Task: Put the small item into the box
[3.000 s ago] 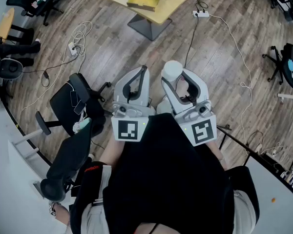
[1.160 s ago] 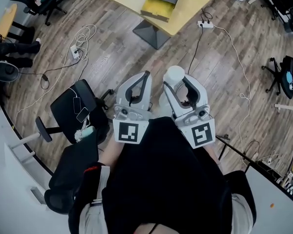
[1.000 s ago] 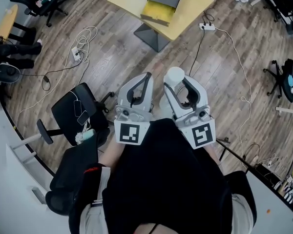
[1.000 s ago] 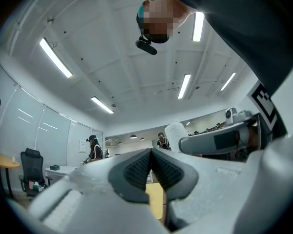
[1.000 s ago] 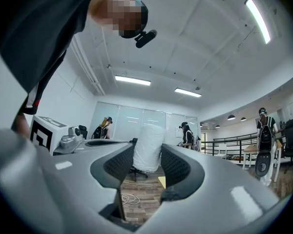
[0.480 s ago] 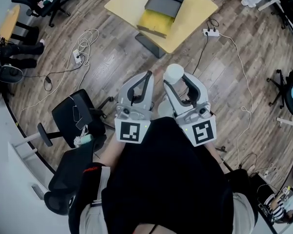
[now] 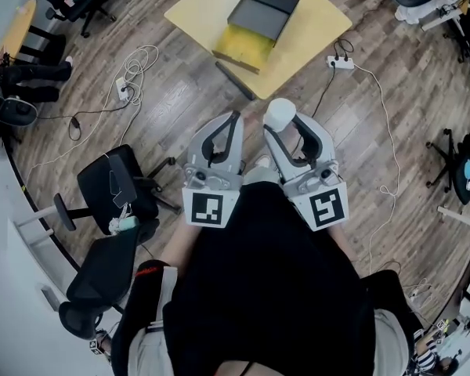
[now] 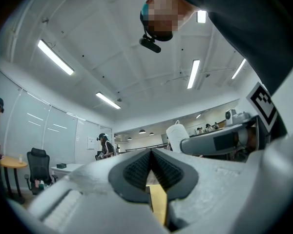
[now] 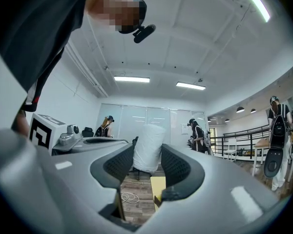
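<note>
Black office chair (image 7: 113, 188), floor cables (image 7: 132, 59), power strip (image 7: 341, 63)

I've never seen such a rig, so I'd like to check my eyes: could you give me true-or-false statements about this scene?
1. The right hand-held gripper holds a white item. True.
2. The left hand-held gripper holds something too. False: its jaws are together, empty.
3. The box sits on the floor. False: it is on the yellow table.
4. A black chair stands at the left in the head view. True.
</note>
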